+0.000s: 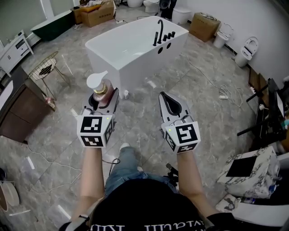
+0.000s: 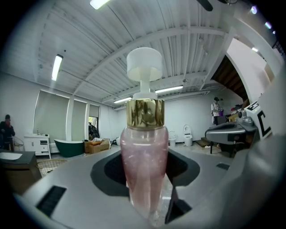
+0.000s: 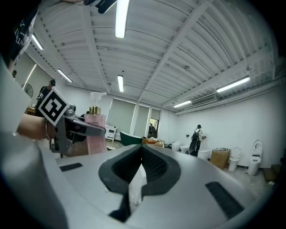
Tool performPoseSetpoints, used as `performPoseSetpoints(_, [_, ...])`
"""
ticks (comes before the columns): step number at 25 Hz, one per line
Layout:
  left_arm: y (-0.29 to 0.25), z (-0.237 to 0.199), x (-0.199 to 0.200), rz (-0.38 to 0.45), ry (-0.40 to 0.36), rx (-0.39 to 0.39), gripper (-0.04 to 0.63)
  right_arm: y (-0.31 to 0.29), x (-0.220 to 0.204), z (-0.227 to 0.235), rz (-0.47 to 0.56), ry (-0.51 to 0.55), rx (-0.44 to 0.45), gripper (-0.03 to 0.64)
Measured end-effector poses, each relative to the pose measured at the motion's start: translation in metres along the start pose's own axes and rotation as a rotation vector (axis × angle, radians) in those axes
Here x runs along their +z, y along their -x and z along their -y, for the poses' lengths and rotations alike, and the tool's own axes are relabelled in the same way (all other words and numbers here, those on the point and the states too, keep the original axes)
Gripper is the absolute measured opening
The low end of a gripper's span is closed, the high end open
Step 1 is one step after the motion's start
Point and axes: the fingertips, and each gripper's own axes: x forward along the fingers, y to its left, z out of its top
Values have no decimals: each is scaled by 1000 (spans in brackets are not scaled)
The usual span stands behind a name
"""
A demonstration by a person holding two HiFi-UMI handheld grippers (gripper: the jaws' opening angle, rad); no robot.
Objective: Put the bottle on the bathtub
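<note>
A pink pump bottle (image 1: 100, 90) with a gold collar and white pump head stands upright in my left gripper (image 1: 104, 100), which is shut on it. In the left gripper view the bottle (image 2: 144, 165) fills the middle between the jaws. The right gripper view shows the same bottle (image 3: 94, 130) at the left, held by the other gripper. My right gripper (image 1: 172, 104) is shut with nothing in it, its jaws meeting (image 3: 134, 179). The white bathtub (image 1: 118, 55) with a black faucet (image 1: 159, 32) on its rim stands on the floor ahead, beyond both grippers.
A brown cabinet (image 1: 20, 110) and a wire-frame basket (image 1: 45, 70) stand to the left. Cardboard boxes (image 1: 95, 13), toilets (image 1: 247, 50) and a dark green tub (image 1: 53, 23) line the far walls. Cables (image 1: 228, 94) run across the floor at right. A person (image 3: 195, 140) stands far off.
</note>
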Motion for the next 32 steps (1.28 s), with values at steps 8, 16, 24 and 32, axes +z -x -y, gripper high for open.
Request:
performPoseSetpoints(8, [-64, -33, -13, -4, 18, 0, 219, -52, -10, 37, 11, 7, -32, 14])
performPoseSetpoints(16, [-174, -91, -27, -38, 28, -10, 219, -165, -31, 81, -38, -9, -40, 15])
performPoseSetpoints(24, [-290, -154, -40, -77, 41, -31, 219, -280, -47, 127, -87, -23, -51, 14])
performPoseSetpoints(32, [-399, -197, -67, -145, 56, -94, 219, -387, -71, 172, -150, -54, -69, 14])
